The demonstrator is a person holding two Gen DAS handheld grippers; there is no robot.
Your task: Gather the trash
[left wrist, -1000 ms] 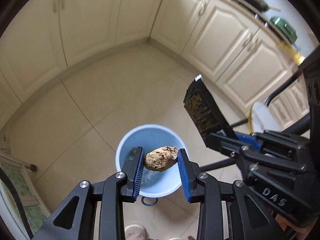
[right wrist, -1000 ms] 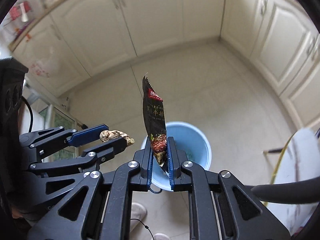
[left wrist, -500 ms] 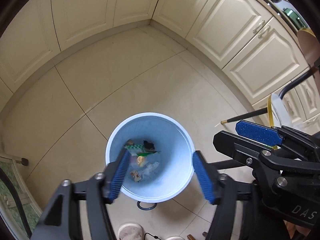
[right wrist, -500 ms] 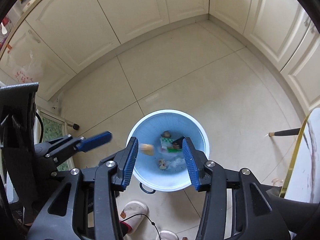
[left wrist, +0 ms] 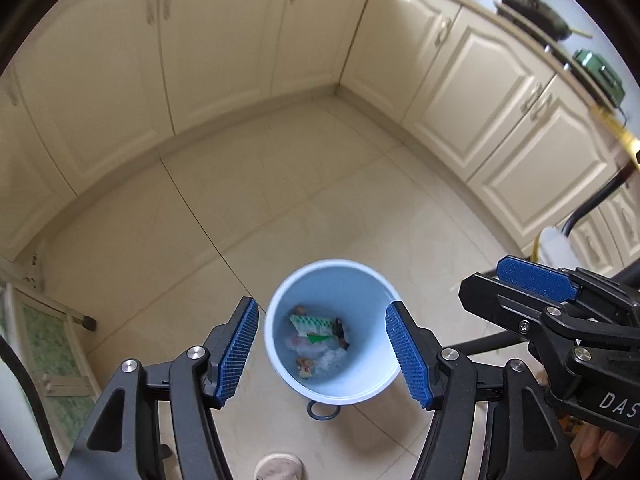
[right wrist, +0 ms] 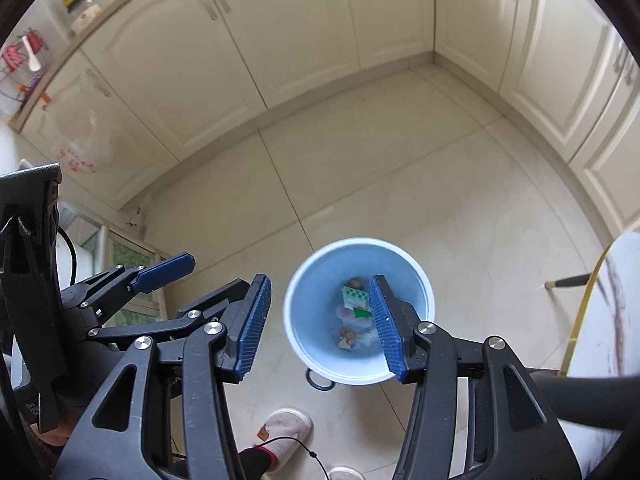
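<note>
A light blue bin [left wrist: 372, 312] stands on the tiled floor below both grippers, and several pieces of trash [left wrist: 316, 332] lie at its bottom: wrappers, a green-and-white packet, scraps. My left gripper [left wrist: 322, 304] hangs open over the bin with nothing between its blue pads. In the right wrist view the bin [right wrist: 412, 280] sits just right of centre with the trash [right wrist: 354, 312] inside. My right gripper [right wrist: 320, 280] hovers above the bin's left rim, its jaws opening and empty. The left gripper [right wrist: 192, 280] shows beside it on the left.
Cream cabinets [left wrist: 224, 40] line the floor on the far and right sides. A dark ring [left wrist: 322, 408] lies on the floor by the bin's near side. A person's slippered foot [right wrist: 286, 428] stands close by. A white chair [right wrist: 604, 320] is at the right.
Both grippers opened. The brown lump fell from the left one and the dark snack wrapper from the right one, and both now lie in the bin.
</note>
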